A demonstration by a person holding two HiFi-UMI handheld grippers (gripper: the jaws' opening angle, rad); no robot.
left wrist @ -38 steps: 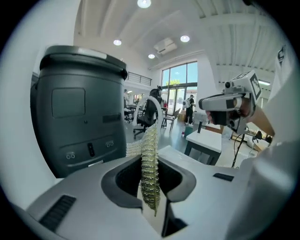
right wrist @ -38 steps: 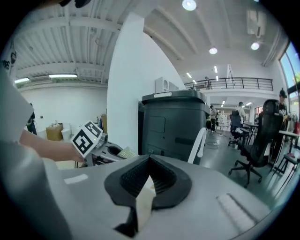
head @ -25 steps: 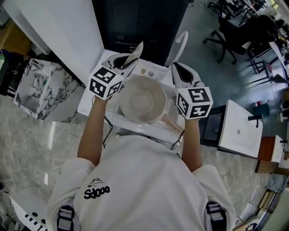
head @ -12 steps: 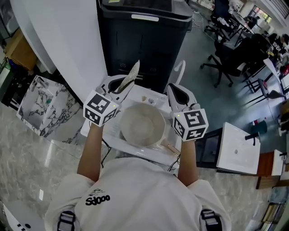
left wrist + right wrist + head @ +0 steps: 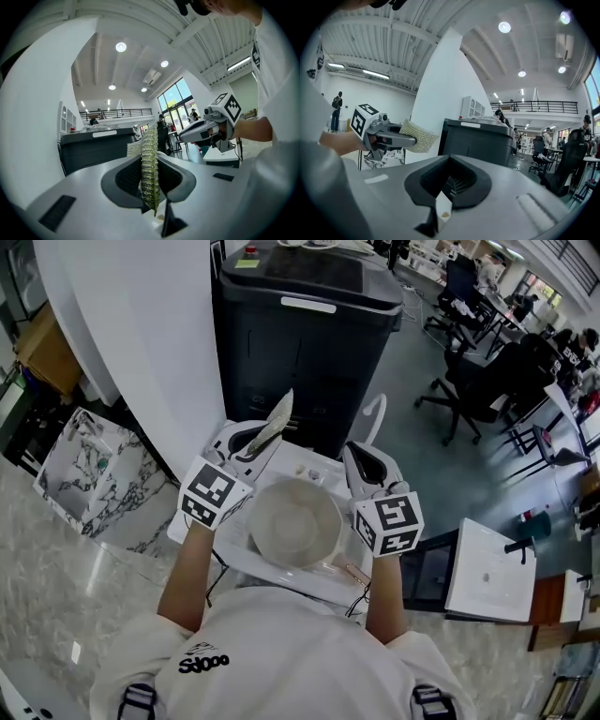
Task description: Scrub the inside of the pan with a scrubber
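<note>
In the head view a round cream pan (image 5: 295,521) sits in a small white sink stand (image 5: 201,521) just in front of me. My left gripper (image 5: 251,439) hovers at the pan's far-left rim, tilted up and shut on a flat mesh scrubber (image 5: 278,416) that stands on edge above its jaws. The left gripper view shows the scrubber (image 5: 150,164) pinched between the pads. My right gripper (image 5: 359,457) hangs over the pan's far-right rim, its jaws together with nothing seen in them (image 5: 443,190). The right gripper view also catches the scrubber (image 5: 419,136).
A white curved spout (image 5: 375,413) rises behind the right gripper. A tall black cabinet (image 5: 300,324) stands just beyond the sink stand. A marbled block (image 5: 84,474) lies at the left, a second white basin (image 5: 487,573) at the right, office chairs (image 5: 469,381) farther back.
The head view has tilted, so the scene sits lower in frame. Both grippers stay on either side of the pan, and the left keeps hold of the scrubber.
</note>
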